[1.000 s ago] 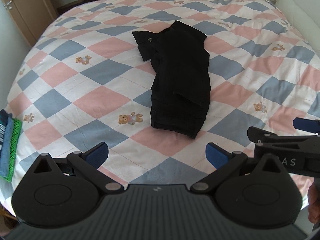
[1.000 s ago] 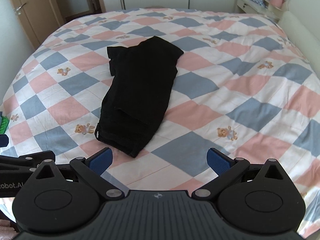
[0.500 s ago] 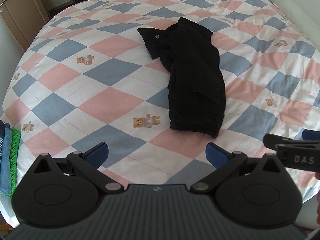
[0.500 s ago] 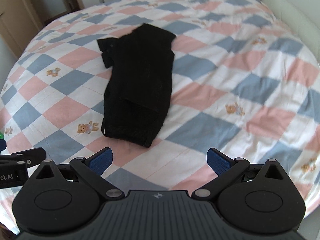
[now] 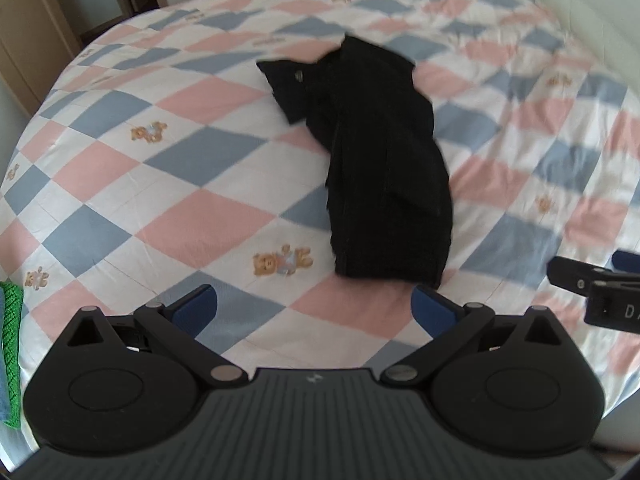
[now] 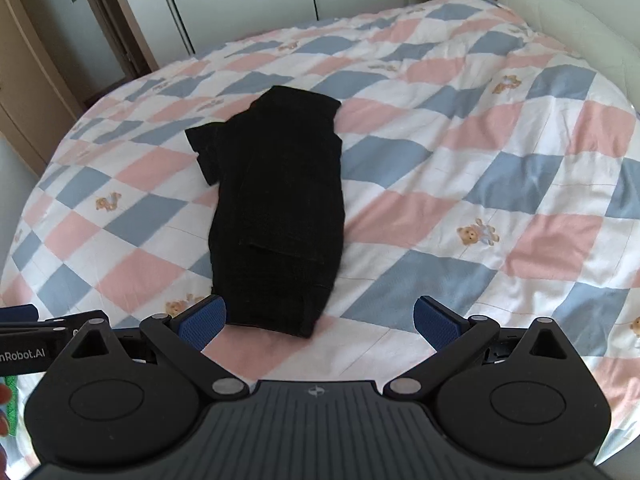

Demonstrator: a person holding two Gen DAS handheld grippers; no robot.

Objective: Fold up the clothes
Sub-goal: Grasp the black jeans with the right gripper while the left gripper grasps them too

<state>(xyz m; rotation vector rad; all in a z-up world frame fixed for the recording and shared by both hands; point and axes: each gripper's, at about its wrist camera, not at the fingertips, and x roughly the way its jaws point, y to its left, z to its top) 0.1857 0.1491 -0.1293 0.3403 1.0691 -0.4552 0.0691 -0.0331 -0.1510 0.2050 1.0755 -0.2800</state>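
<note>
Both your grippers, left [image 5: 314,304] and right [image 6: 320,316], are wide open and empty. The black garment [image 6: 280,208] lies on the bed [image 6: 500,168], long axis toward 12 o'clock, near hem closest to your right gripper.

A checked pink, blue and white bedspread [image 6: 460,168] with teddy bears, a wardrobe [image 6: 240,0] behind it.

1. Open quilt [image 6: 460,184] all around the garment [image 6: 280,208], free to pass on every side.
2. Green cloth [image 5: 10,352] at the left edge, well apart.
3. Headboard [image 6: 572,36] along the far right, well apart.
</note>
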